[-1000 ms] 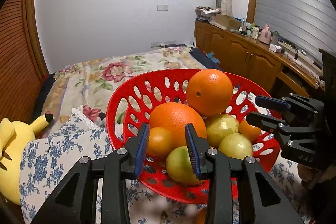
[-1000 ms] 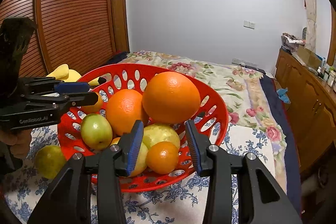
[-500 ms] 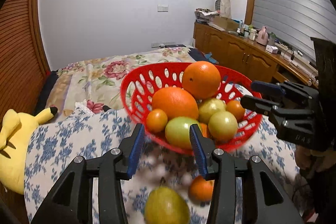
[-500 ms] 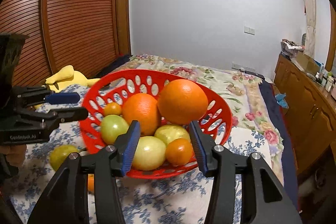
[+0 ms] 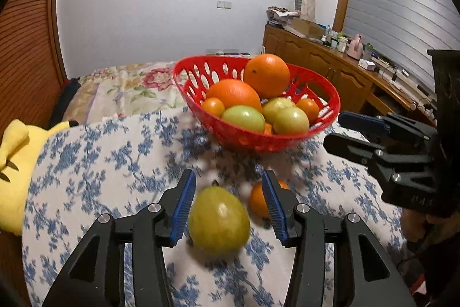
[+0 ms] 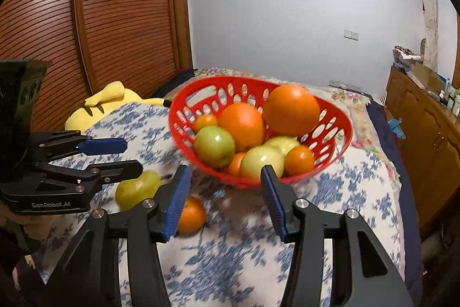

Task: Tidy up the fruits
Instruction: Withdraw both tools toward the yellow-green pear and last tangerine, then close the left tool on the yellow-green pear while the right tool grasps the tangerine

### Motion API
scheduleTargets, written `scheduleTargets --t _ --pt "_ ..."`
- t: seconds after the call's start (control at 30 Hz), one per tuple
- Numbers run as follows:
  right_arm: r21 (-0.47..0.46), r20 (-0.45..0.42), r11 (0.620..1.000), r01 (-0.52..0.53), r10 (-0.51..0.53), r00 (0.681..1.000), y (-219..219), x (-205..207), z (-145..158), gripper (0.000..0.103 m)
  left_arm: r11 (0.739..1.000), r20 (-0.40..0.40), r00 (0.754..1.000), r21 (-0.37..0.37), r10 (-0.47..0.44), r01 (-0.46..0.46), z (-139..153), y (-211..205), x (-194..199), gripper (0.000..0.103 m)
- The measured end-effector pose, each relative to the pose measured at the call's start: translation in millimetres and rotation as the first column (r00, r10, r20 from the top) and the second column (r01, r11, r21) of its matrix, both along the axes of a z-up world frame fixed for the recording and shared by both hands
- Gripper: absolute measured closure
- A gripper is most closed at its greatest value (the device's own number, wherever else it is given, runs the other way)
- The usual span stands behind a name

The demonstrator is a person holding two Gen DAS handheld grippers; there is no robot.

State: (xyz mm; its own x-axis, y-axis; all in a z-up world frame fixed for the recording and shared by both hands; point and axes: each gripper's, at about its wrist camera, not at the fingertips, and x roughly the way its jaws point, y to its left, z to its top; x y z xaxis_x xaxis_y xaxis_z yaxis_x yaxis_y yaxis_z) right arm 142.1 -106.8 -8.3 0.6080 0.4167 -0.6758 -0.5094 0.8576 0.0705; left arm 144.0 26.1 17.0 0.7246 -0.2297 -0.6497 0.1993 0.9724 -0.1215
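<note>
A red slotted basket [image 5: 322,117] [image 6: 339,131] stands on the blue-flowered cloth, heaped with oranges, green apples and small tangerines. A green pear [image 5: 218,220] [image 6: 135,189] lies on the cloth between the fingers of my open left gripper [image 5: 230,203], apart from both pads. A small orange [image 5: 258,200] [image 6: 191,216] lies just right of the pear. My right gripper [image 6: 225,200] is open and empty, short of the basket; the small orange sits by its left finger. Each gripper shows in the other's view, the right [image 5: 353,131] and the left [image 6: 120,157].
A yellow plush toy [image 5: 17,163] [image 6: 109,102] lies at the left edge of the cloth. A flowered bedspread [image 5: 120,88] lies behind. A wooden cabinet [image 5: 330,76] with clutter runs along the right wall. A slatted wooden door [image 6: 86,33] stands at the left.
Both grippers have pulled back and dropped lower, away from the basket. The pear and the small orange have come into view near the fingers. Both grippers have stayed open.
</note>
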Motion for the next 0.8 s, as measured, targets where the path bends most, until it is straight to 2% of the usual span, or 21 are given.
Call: scheduleTargets --t 0.3,0.57,0.8 --pt "0.007 -0.014 1.000 -0.003 0.004 1.000 2.2 -23.4 0.8 0.051 1.000 -0.034 0.999 0.002 0.030 -0.030 -13.0 -0.6 -11.0 0.053" --pt "-0.004 -0.027 1.000 0.002 -0.002 1.000 10.6 -37.0 -6.0 0.051 0.999 -0.060 0.997 0.011 0.041 -0.041 -22.6 -7.3 -1.4 0.052" --pt "-0.014 -0.041 1.000 0.018 -0.019 0.999 11.7 -39.2 -12.1 0.051 0.998 -0.075 0.995 0.004 0.059 -0.059 -31.8 -5.8 4.5 0.046"
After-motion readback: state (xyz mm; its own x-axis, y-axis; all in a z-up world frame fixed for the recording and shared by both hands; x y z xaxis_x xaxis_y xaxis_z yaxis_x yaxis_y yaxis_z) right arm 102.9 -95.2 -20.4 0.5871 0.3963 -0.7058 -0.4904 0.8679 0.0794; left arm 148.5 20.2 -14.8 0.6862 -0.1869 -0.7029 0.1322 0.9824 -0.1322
